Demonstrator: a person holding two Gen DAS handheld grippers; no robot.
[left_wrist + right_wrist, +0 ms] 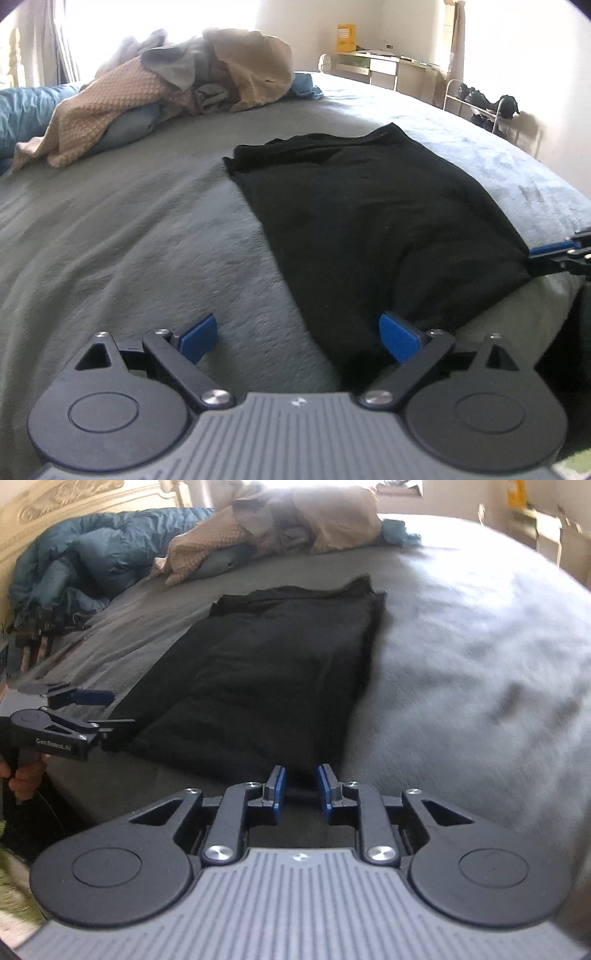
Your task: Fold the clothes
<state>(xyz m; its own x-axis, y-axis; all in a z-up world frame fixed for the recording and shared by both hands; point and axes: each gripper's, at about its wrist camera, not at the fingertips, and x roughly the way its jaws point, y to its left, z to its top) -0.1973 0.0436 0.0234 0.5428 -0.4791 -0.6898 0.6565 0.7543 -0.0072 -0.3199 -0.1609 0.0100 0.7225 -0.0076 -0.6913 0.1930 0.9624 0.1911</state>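
Black garment (369, 221) lies flat on the grey bed cover (147, 240), folded into a long rectangle, its far edge toward the clothes pile (207, 74) at the back of the bed. A blue duvet (74, 561) is bunched at the left of the right wrist view, beside the pile.

Left gripper (299, 339): jaws spread wide, released. Its right blue pad (399, 339) sits at the near corner of the garment, against or just over the cloth edge; the left pad (199, 336) is over bare cover. Nothing is pinched between them. In the right wrist view the same gripper (107, 709) shows at the garment's near left corner, fingers apart, held by a hand (22, 779).

Right gripper (301, 790): jaws narrow but parted, a gap visible between the blue pads (279, 786). The garment's near edge lies just ahead of the tips; the frame is blurred here, so whether any cloth sits in the gap cannot be told, though the pads do not look pressed on anything. In the left wrist view this gripper (554, 254) shows only partly at the right border, at the garment's right corner.

Background: desk (380, 66) with a yellow box (345, 37), and a shoe rack (480, 103) by the wall.
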